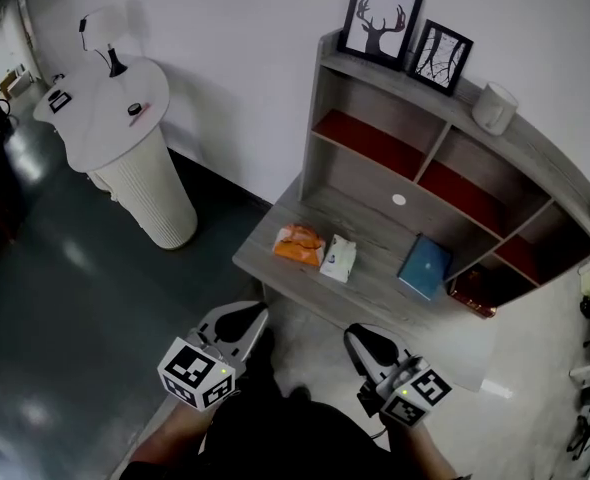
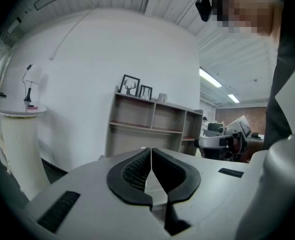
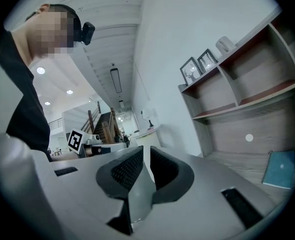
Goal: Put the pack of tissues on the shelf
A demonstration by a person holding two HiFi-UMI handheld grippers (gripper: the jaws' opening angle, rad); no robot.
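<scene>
In the head view, the pack of tissues (image 1: 339, 257), white with a green patch, lies on the grey desk surface (image 1: 375, 293) at the foot of the shelf (image 1: 430, 153). It is just beside an orange packet (image 1: 299, 244) on its left and well apart from a blue book (image 1: 424, 266) on its right. Both claws hang below the desk's front edge, short of the pack. The left gripper (image 1: 247, 320) is below and to the left of it, the right gripper (image 1: 363, 343) below and slightly to the right, and neither touches it. In the left gripper view, the left gripper (image 2: 151, 159) has its black pads pressed together with nothing between them. The shelf (image 2: 152, 126) stands beyond, and the pack cannot be made out past the claw's body. In the right gripper view, the right gripper (image 3: 143, 159) is likewise closed and empty. The shelf (image 3: 247, 109) and the blue book (image 3: 281, 169) lie off to the right, and the pack is out of sight.
</scene>
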